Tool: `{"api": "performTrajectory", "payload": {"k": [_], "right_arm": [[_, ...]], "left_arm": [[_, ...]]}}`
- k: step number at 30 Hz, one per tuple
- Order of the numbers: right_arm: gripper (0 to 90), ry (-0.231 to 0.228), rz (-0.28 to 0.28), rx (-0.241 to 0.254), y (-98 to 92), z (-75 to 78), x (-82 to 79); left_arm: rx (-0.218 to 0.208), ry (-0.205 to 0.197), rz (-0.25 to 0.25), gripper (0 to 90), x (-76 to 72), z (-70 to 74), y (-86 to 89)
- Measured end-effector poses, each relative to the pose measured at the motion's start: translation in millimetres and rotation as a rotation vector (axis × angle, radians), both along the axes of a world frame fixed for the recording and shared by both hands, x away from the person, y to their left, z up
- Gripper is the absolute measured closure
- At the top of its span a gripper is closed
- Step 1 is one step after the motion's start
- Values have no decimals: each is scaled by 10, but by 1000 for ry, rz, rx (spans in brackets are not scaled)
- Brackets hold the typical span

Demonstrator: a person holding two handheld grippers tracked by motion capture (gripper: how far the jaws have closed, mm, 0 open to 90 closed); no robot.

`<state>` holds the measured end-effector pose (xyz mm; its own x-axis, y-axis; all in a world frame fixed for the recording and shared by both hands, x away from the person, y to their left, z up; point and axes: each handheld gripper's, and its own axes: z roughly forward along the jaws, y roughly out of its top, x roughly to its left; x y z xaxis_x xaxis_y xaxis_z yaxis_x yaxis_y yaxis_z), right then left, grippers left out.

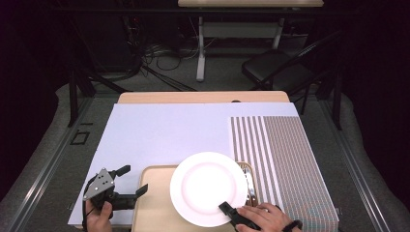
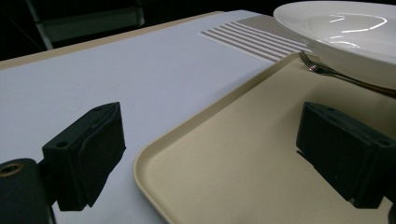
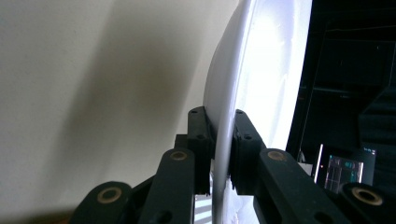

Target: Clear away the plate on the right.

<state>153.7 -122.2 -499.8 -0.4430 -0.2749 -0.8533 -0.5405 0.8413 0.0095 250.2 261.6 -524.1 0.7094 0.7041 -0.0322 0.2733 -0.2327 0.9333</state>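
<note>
Plate: a white round plate (image 1: 208, 187) is held above a beige tray (image 1: 152, 203), its near rim clamped in the right tool (image 1: 226, 209); most of it is over the tray's right part.
Plate look: plain glossy white, a shallow well and a broad rim, with bright glare on the face; no marks are seen.
Plate axis: being round, no long axis is shown; in the high view the face is turned upward, and in the left tool view the far edge is seen raised clear of the tray.
Right tool: closed narrow on the plate's rim (image 3: 223, 154), one pad on each face; the hand (image 1: 263, 217) behind it enters from the bottom edge.
Fork: a metal fork (image 2: 327, 71) lies on the tray under the plate's right edge, tines toward the far side.
Left tool: its jaws are spread wide with nothing between them (image 1: 129, 181); it is held at the tray's left corner, one jaw over the sheet, the other over the tray.
Tabletop: a wooden tabletop (image 1: 203, 97) covered by a white sheet (image 1: 159, 130), with a striped mat (image 1: 280, 154) at the right, just beside the tray.
Room: dark, with a grey floor, cables, a second table's white legs and a black folding chair (image 1: 278, 67) beyond the tabletop.
</note>
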Motion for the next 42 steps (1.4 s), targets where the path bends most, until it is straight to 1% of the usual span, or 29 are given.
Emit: {"api": "performTrajectory", "payload": {"k": [2,4,6,8,9,10,11,13,14,15,18,19,20,21,22,23,24,26,27,29,30,32,36,37,39,42], "right_arm": [[808,6,16,-2,26,-19,2],[809,23,8,-1,47,-59,-10],[808,29,17,-13,79,-98,-12],[808,44,38,-17,109,-154,-1],[807,51,34,-28,123,-171,-3],[806,58,35,-29,136,-195,-2],[806,65,58,-21,152,-227,15],[806,71,35,-35,164,-259,-3],[806,73,45,-41,176,-271,5],[806,80,36,-40,180,-287,3],[806,92,42,-41,193,-326,22],[806,102,35,-32,190,-350,26],[805,96,39,-50,201,-347,34],[805,101,40,-47,202,-357,39],[804,95,51,-60,215,-357,50],[805,109,35,-46,210,-379,46],[804,110,42,-49,218,-388,53],[804,121,36,-46,225,-416,56],[802,118,36,-55,233,-422,59],[804,127,30,-52,240,-445,61],[804,128,38,-49,247,-452,67],[805,133,31,-48,247,-454,66],[809,145,34,-50,248,-456,73],[811,160,25,-38,244,-465,72],[812,160,41,-45,252,-455,84],[813,181,30,-45,256,-452,87]], "left_arm": [[-1,0,1,82,0,0,1],[-2,1,1,82,0,0,0],[-3,1,1,82,3,-1,-1],[-4,5,-1,82,5,-2,0],[-4,5,-2,82,3,-2,1],[-4,3,0,82,1,-1,2],[-5,2,-1,82,-1,0,6],[-6,2,0,82,0,0,9],[-5,2,0,82,1,-1,11],[-6,2,-2,82,3,-3,12],[-6,2,-2,82,2,-1,10],[-5,1,-3,82,3,-1,10],[-5,1,-3,82,3,-1,10],[-4,1,-3,82,4,-1,10],[-5,3,-2,82,4,-2,9],[-5,4,-2,82,5,-2,9],[-6,4,-3,82,6,-2,9],[-4,4,-2,82,8,-4,7],[-5,5,-3,82,9,-5,6],[-6,5,-2,82,6,-4,6],[-5,5,-2,82,5,-4,7],[-7,5,-2,82,5,-4,7],[-6,6,-2,82,7,-6,5],[-6,6,-2,82,8,-6,3],[-6,6,-2,82,7,-5,3],[-6,6,-1,82,6,-5,5]]}}
